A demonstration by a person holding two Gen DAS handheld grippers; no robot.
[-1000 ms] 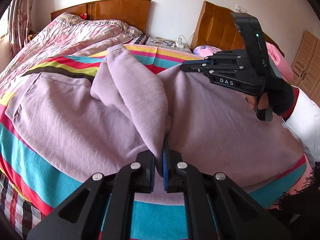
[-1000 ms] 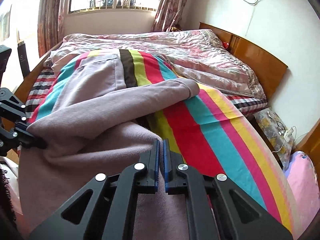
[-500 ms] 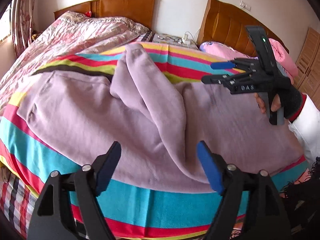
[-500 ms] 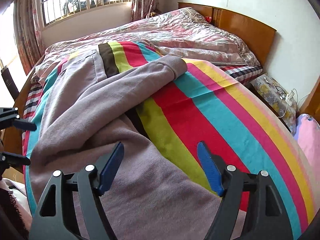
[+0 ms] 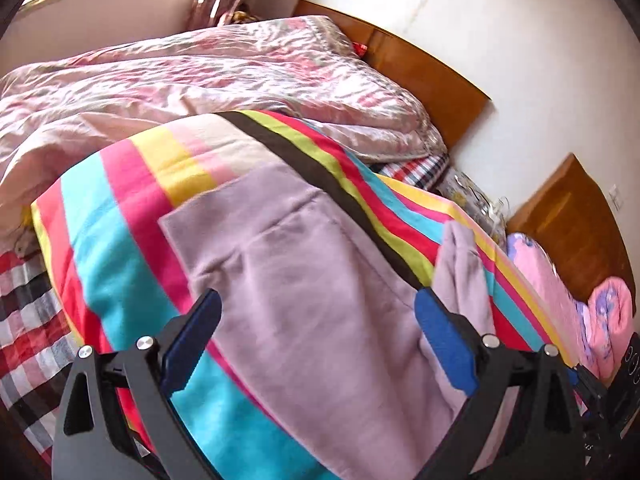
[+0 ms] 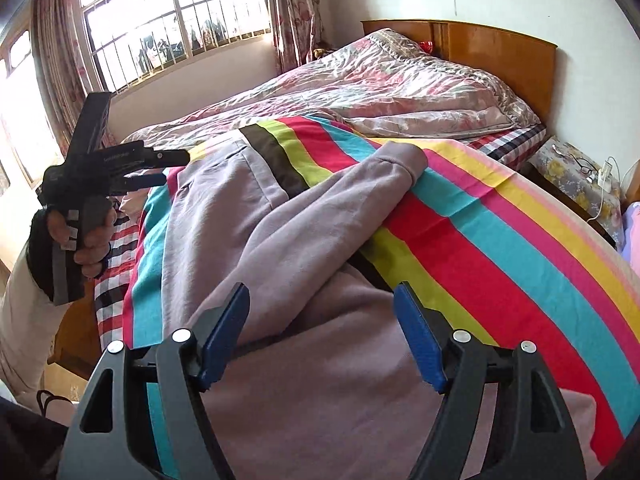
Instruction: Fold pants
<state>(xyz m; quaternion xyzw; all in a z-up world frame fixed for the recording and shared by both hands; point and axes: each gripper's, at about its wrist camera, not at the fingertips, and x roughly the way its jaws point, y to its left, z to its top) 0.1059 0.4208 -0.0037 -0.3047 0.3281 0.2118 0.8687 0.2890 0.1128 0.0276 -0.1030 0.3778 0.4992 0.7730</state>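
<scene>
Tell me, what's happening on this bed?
A person is folding lilac pants spread on a striped sheet, with a pinching tool in each hand. One leg already lies folded across. Neither tool holds cloth: the left tool is opening in the air, and the right tool, closing slightly, hovers over the pants.

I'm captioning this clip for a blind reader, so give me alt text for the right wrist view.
Mauve pants lie on a striped blanket on a bed, one leg folded across. The right tongs hover just above them, jaws closing with nothing gripped. At left, a hand holds the left tongs in the air, jaws opening.
</scene>
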